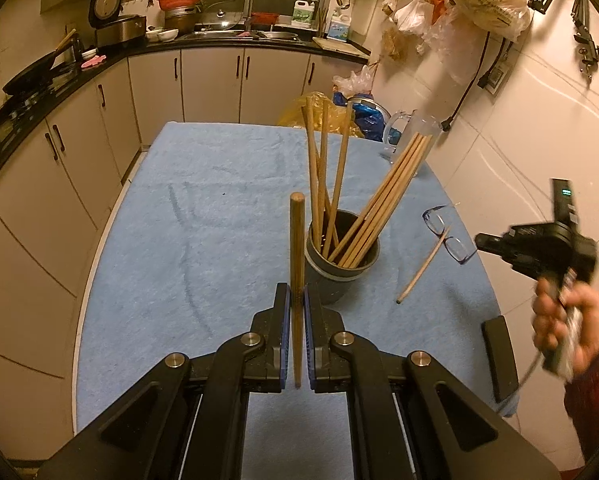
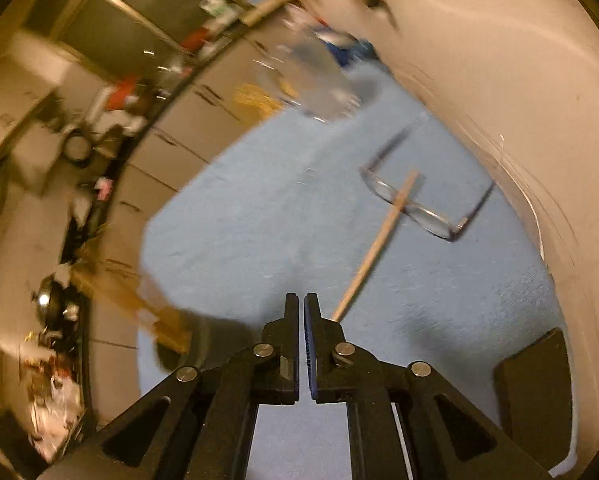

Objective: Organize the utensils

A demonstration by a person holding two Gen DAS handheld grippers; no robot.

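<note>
The left claw (image 1: 297, 300) is clamped tight on a darker wooden chopstick (image 1: 297, 248), which stands nearly upright between its blue pads, just beside the dark cup (image 1: 339, 276) that already bristles with pale chopsticks (image 1: 363, 208); the right claw (image 2: 301, 308) is closed with nothing between its fingers, held by a hand (image 1: 563, 328) off to the side of the blue towel-covered tabletop (image 1: 187, 208). One loose chopstick (image 1: 423, 268) lies on the towel, its far end resting across a pair of glasses (image 1: 449, 236). The step in hand appears to be dropping the held stick into the cup; done well, that likely means carrying it over the rim, aiming the lower tip at the open gap on the near side, and releasing only once the tip is inside, so the leaning sticks are not knocked; the right-wrist view is blurred.
</note>
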